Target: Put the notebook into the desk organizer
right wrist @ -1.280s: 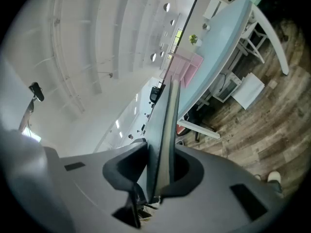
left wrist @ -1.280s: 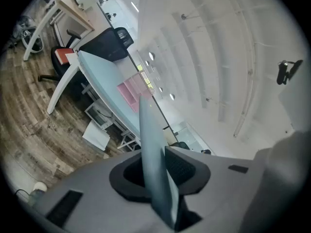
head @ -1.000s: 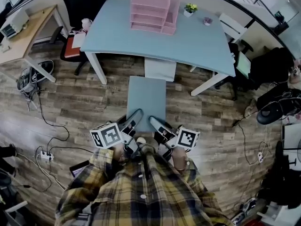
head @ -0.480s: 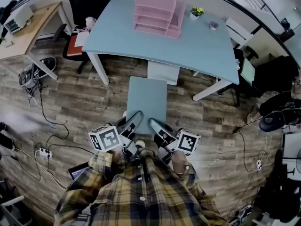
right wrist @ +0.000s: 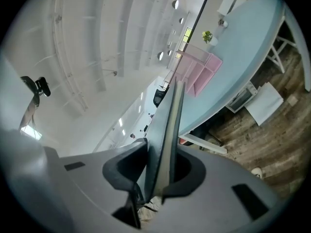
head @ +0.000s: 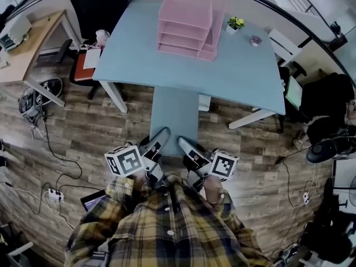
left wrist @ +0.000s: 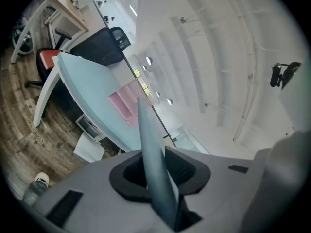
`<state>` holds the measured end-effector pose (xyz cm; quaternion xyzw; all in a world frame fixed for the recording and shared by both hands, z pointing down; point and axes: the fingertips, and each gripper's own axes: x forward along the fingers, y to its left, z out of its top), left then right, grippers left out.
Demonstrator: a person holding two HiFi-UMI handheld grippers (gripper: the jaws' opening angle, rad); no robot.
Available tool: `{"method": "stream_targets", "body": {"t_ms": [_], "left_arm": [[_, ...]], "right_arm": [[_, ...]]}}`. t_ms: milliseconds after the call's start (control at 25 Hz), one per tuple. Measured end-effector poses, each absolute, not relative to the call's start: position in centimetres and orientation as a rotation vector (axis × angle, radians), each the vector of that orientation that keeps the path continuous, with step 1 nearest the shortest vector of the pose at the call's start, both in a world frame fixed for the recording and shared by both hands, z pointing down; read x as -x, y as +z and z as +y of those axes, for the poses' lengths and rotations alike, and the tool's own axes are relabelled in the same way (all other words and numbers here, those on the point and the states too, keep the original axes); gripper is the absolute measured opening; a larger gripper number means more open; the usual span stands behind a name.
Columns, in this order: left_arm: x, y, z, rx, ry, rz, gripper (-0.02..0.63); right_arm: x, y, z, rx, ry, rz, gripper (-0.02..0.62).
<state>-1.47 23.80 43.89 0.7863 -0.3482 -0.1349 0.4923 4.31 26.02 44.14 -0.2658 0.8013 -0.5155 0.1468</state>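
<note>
I hold a pale blue-grey notebook (head: 174, 115) flat out in front of me, its near corners in the two grippers. My left gripper (head: 158, 142) is shut on its near left corner and my right gripper (head: 187, 147) is shut on its near right corner. In the left gripper view the notebook (left wrist: 151, 154) runs edge-on between the jaws, and the right gripper view shows the notebook (right wrist: 167, 135) the same way. The pink desk organizer (head: 187, 22) stands at the far side of the light blue table (head: 245, 68). The notebook's far edge reaches the table's near edge.
A small potted plant (head: 236, 23) stands right of the organizer. A black office chair (head: 100, 1) and a red seat (head: 83, 65) are at the table's left. A wooden desk (head: 25, 43) is further left. Cables and a power strip (head: 54, 194) lie on the wooden floor.
The notebook has moved forward toward the table; its far edge now overlaps the table's near edge and hides the white unit beneath. Both grippers keep their hold.
</note>
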Motion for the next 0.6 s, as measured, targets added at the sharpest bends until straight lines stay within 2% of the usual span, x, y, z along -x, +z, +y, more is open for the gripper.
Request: {"method": "stream_targets", "body": {"t_ms": [600], "left_arm": [[5.9, 43.8, 10.7, -1.909, -0.302, -0.802, 0.087]], "right_arm": [[-0.1, 44.6, 13.3, 0.857, -1.499, 2.276, 0.095]]}}
